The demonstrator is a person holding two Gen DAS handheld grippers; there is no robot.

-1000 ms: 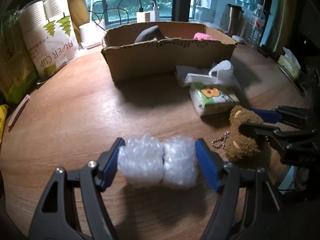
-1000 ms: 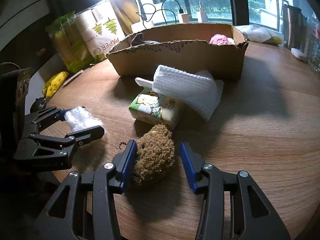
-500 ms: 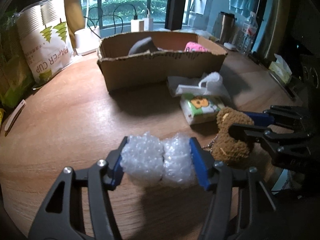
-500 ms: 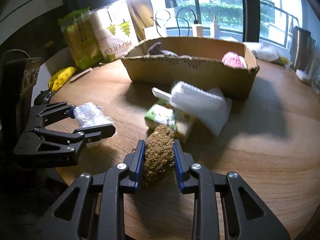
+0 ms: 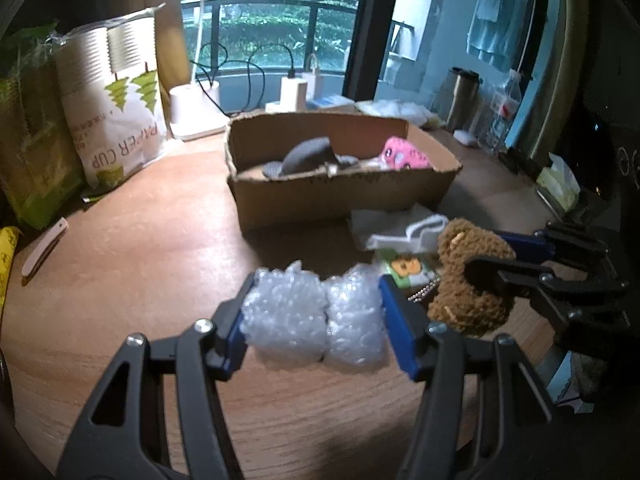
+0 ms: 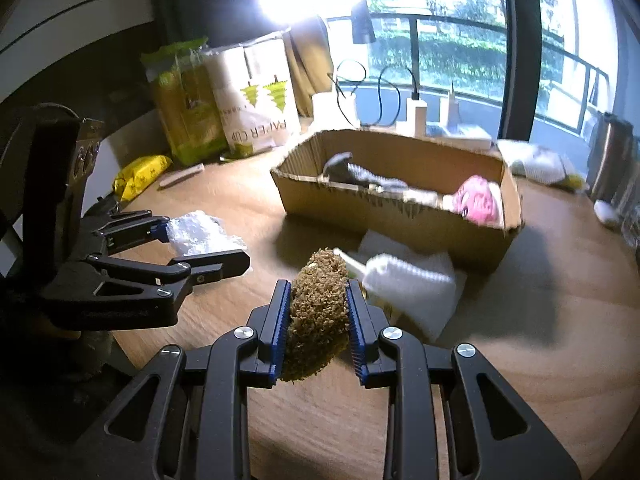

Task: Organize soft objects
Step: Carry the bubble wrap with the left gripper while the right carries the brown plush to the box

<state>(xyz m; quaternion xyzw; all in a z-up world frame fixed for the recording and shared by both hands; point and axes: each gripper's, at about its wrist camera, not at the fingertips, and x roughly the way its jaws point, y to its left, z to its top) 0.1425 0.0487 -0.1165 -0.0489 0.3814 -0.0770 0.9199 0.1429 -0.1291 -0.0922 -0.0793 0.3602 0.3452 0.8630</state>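
My left gripper (image 5: 316,322) is shut on a wad of bubble wrap (image 5: 312,320) and holds it above the wooden table (image 5: 140,264); it also shows in the right wrist view (image 6: 196,234). My right gripper (image 6: 317,322) is shut on a brown plush toy (image 6: 318,312), lifted off the table; the toy shows at the right of the left wrist view (image 5: 468,280) with a bead chain hanging. Beyond both stands an open cardboard box (image 5: 340,192) holding a grey soft item (image 5: 308,154) and a pink plush (image 5: 402,154).
A tissue pack (image 5: 404,266) and a white cloth (image 6: 408,284) lie in front of the box. Paper cup bags (image 5: 116,96) stand at the far left. A yellow packet (image 6: 142,174), chargers with cables (image 5: 294,90) and a steel flask (image 5: 462,98) sit around the table edge.
The right gripper closed on the brown plush toy and lifted it. Both grippers rose with their objects and moved toward the box.
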